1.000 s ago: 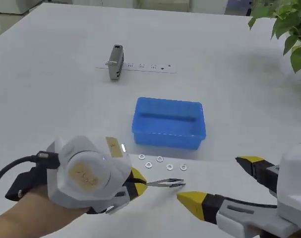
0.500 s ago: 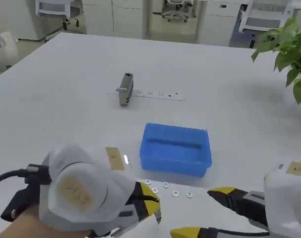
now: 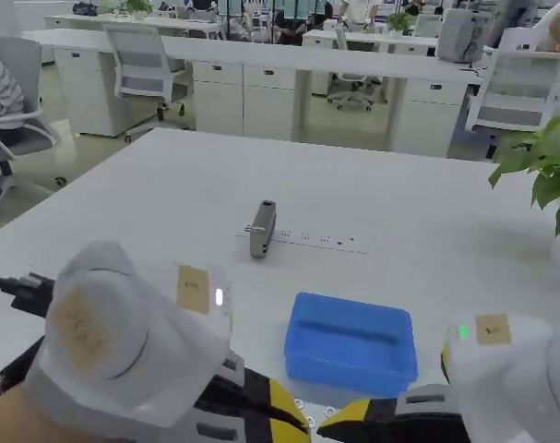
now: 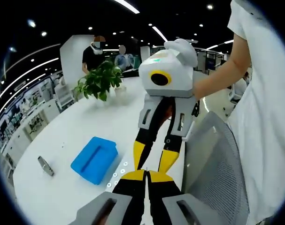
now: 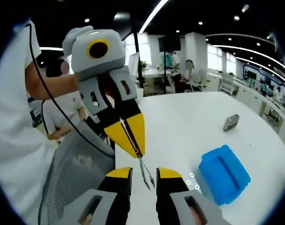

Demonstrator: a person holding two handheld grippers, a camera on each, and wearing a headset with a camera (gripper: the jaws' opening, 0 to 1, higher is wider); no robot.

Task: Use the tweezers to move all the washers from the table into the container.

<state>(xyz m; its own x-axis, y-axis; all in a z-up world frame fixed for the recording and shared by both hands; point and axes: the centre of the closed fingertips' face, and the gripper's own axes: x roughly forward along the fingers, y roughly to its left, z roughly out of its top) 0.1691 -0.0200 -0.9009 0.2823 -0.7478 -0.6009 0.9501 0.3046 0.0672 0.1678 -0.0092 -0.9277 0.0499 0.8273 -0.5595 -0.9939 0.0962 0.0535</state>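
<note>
My left gripper point(image 4: 147, 174) is shut on thin metal tweezers point(image 5: 144, 172), which point forward from its yellow jaws. My right gripper point(image 5: 144, 174) faces it, open, with the tweezers' tips in the gap between its jaws. In the head view both grippers, left point(image 3: 293, 415) and right point(image 3: 353, 423), meet at the bottom edge, in front of the blue container point(image 3: 351, 346). Several small washers point(image 5: 191, 180) lie on the white table beside the container point(image 5: 224, 173), also seen as washers point(image 4: 116, 172) near the blue container point(image 4: 94, 159).
A white power strip point(image 3: 312, 241) with a grey adapter point(image 3: 261, 229) lies behind the container. A potted plant point(image 3: 547, 175) stands at the table's right. A grey mesh chair point(image 5: 72, 183) sits below the grippers at the table's near edge. Office desks and chairs stand beyond.
The head camera has tilted up, showing the office. Both grippers have drawn back toward the near edge and come together, with the tweezers' tips now between the right jaws.
</note>
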